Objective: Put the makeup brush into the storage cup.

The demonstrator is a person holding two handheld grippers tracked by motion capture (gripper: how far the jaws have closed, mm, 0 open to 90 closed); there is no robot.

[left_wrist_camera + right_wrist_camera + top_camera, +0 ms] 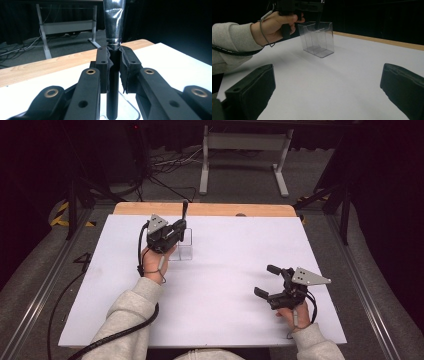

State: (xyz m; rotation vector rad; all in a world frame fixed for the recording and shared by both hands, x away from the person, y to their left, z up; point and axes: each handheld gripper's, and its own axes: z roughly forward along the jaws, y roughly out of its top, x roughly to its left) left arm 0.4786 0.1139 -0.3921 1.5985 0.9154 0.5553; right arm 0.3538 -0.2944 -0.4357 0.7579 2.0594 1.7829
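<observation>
Nearest the person, the right gripper (267, 282) rests with jaws spread wide and empty on the white table (225, 285). Farther off, the left gripper (115, 57) clamps a black-handled tool (114, 30) upright over the clear divided holder (317, 40); lowering it straight into one compartment should avoid tipping the holder
</observation>
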